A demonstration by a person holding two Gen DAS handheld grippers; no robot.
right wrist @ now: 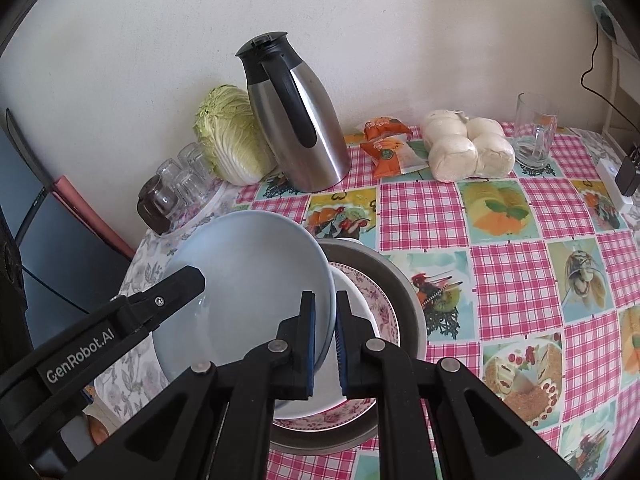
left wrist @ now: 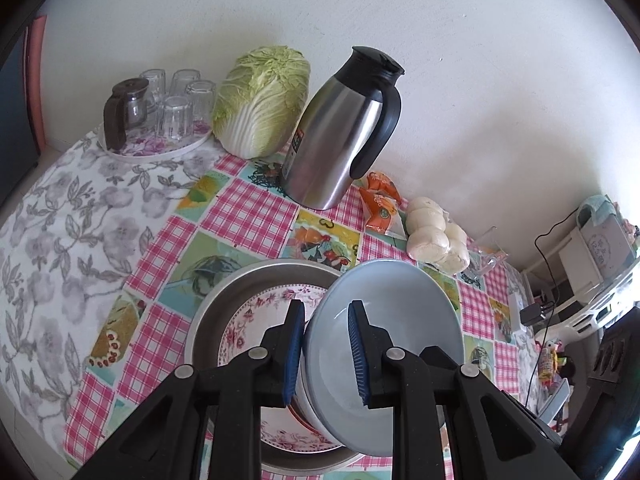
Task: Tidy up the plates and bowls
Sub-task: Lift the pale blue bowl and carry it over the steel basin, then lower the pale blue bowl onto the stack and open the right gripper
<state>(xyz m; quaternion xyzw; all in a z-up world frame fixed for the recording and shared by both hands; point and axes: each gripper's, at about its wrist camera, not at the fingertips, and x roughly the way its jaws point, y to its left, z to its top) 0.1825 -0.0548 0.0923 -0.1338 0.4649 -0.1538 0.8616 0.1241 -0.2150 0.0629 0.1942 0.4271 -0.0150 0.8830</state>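
Note:
A light blue plate (left wrist: 400, 312) (right wrist: 248, 280) hangs tilted over a metal basin (left wrist: 224, 292) (right wrist: 404, 292), and both grippers hold it. My left gripper (left wrist: 326, 352) is shut on its left rim, one pad inside the dish and one outside. In the right wrist view, one left gripper finger (right wrist: 176, 286) lies across the plate. My right gripper (right wrist: 325, 328) is shut on the opposite rim. Inside the basin lies a floral plate (left wrist: 256, 312) (right wrist: 380, 308) with a white bowl (right wrist: 356, 300) on it, partly hidden under the blue plate.
Along the wall stand a steel thermos jug (left wrist: 340, 136), a napa cabbage (left wrist: 264, 104) and a tray of upturned glasses (left wrist: 172, 108). Orange snack packets (left wrist: 380, 204), bagged buns (left wrist: 436, 236) and a glass mug (right wrist: 534, 136) sit to the right. The checked tablecloth (right wrist: 500, 280) is bare right of the basin.

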